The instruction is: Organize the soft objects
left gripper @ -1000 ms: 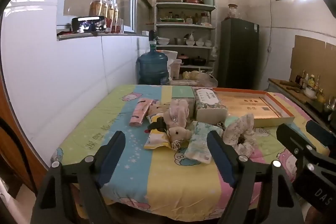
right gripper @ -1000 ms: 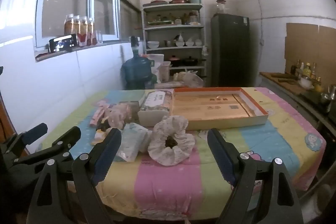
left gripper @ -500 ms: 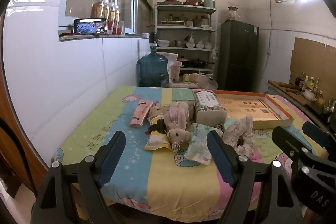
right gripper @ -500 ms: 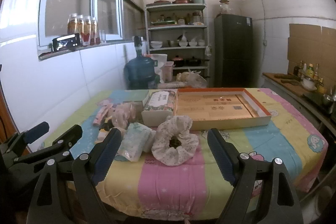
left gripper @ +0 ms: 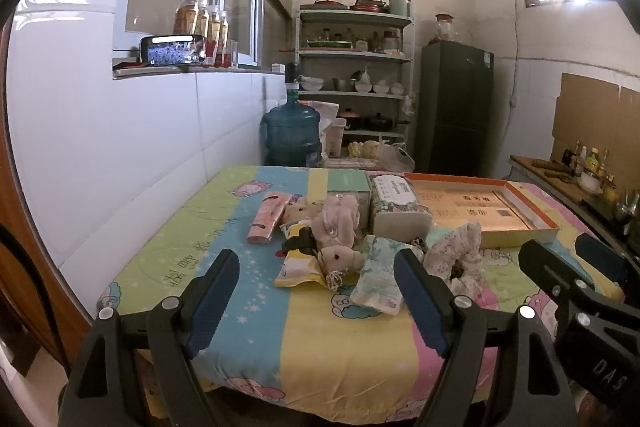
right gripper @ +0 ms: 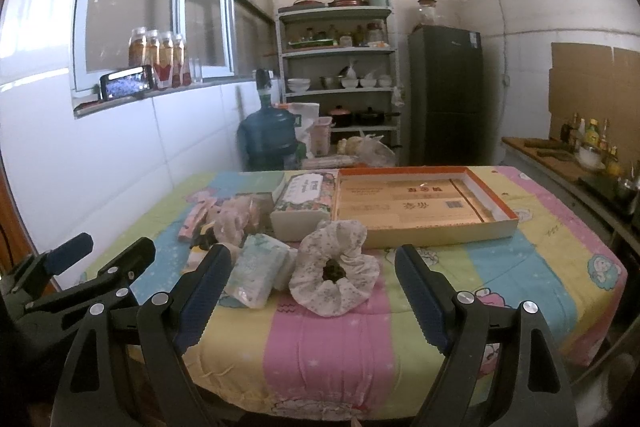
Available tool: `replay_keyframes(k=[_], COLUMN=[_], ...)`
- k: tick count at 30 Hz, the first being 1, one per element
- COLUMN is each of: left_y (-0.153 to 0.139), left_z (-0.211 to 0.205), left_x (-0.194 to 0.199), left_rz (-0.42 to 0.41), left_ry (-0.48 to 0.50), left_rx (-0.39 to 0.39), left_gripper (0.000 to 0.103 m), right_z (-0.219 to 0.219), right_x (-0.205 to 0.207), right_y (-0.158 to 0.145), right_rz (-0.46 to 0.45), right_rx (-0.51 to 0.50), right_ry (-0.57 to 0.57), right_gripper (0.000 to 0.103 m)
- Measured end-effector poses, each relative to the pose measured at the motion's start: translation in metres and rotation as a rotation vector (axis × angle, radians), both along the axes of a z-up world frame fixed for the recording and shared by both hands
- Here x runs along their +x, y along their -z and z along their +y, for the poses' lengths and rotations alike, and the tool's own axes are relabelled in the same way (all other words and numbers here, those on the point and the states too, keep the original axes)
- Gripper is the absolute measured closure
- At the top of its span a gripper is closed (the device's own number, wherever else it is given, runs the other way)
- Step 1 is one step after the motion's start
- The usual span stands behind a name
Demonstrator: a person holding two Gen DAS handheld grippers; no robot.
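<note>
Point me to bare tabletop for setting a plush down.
Free: the quilt's near strip in front of the frilly scrunchie, and the right side beside the orange-rimmed box. Crowded: the plush toys, tissue packs and tissue box bunched mid-left.

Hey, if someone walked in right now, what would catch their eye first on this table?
Probably the heap of soft things in the middle of the pastel striped tablecloth: a big floral scrunchie nearest the front, with plush bunnies and tissue packs to its left. Behind them lies an open orange-rimmed box, empty of soft items. Both grippers, left gripper and right gripper, hover open and empty at the table's near edge.
</note>
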State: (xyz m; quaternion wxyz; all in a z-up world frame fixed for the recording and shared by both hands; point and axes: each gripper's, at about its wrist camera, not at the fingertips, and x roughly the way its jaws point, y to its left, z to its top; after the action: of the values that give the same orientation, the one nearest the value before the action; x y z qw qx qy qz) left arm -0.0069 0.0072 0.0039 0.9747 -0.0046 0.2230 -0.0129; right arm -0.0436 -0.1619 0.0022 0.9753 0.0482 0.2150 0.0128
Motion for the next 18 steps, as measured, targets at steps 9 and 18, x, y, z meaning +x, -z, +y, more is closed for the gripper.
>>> replay_keyframes(k=[9, 18], left_y=[0.0010, 0.0011], left_z=[-0.0003, -0.0006], left_x=[-0.0004, -0.0004], left_rz=[0.000, 0.000], left_ry=[0.000, -0.001], left_rx=[0.000, 0.001], left_gripper=[0.023, 0.023], right_z=[-0.0020, -0.0020], right_x=[0.0002, 0.0002], right_y=[0.0002, 0.0006], right_rz=[0.000, 0.001], right_rx=[0.007, 0.008], right_ry=[0.001, 0.000], right_gripper=[0.018, 0.018])
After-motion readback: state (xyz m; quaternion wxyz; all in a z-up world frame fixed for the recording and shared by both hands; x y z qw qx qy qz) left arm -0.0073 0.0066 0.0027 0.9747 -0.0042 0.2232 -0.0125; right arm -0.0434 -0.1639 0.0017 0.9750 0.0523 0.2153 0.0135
